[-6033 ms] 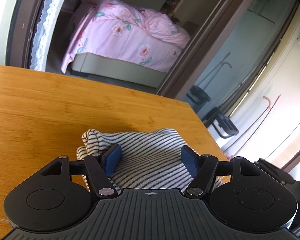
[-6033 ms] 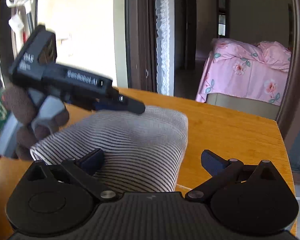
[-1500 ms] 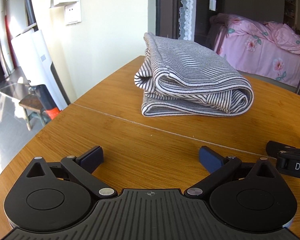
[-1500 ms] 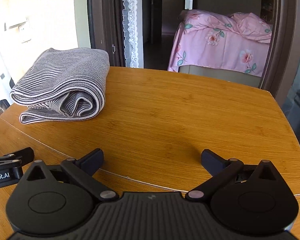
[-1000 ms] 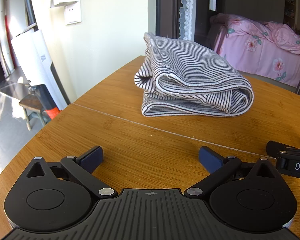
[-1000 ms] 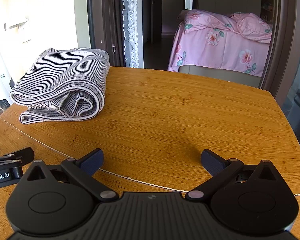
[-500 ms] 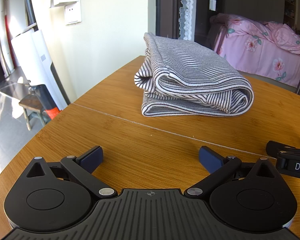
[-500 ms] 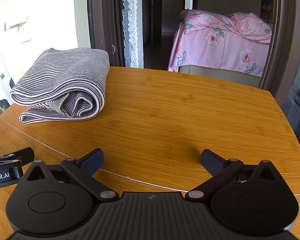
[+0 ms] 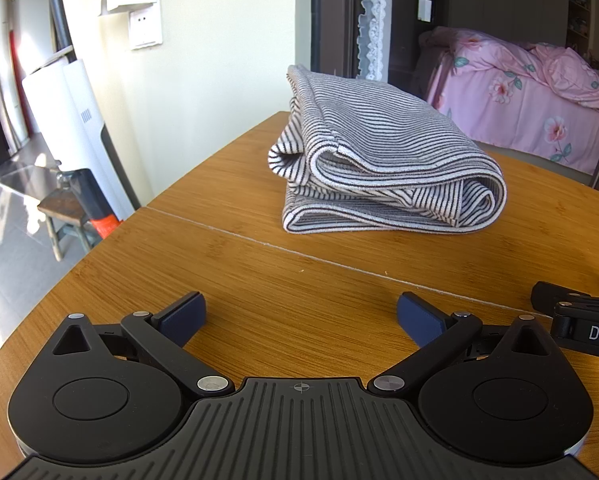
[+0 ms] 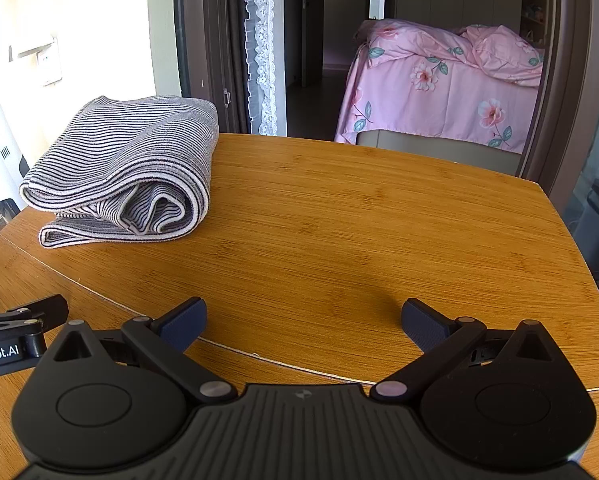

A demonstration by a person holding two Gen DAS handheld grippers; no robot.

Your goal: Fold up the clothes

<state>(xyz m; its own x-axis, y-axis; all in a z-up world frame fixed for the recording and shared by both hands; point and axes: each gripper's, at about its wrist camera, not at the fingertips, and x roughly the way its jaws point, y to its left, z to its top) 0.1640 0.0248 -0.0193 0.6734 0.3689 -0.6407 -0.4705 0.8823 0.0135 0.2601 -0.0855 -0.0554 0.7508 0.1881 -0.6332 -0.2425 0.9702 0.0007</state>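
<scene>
A black-and-white striped garment [image 9: 383, 164] lies folded in a thick bundle on the wooden table [image 9: 259, 280]; it also shows at the far left in the right wrist view [image 10: 127, 172]. My left gripper [image 9: 299, 316] is open and empty, low over the table, well short of the bundle. My right gripper [image 10: 303, 320] is open and empty, to the right of the bundle. Each gripper's tip shows at the edge of the other's view: the right one [image 9: 579, 316] and the left one [image 10: 15, 332].
The table [image 10: 379, 220] has a seam line across it and rounded edges. Beyond it stand a doorway with a lace curtain [image 10: 259, 60] and a bed with pink floral bedding [image 10: 439, 80]. A white appliance [image 9: 71, 120] and small stool [image 9: 63, 212] stand left of the table.
Six seconds ago both grippers were at the striped garment on the table. They have since drawn back from it. Over the last 1.5 seconds nothing has moved.
</scene>
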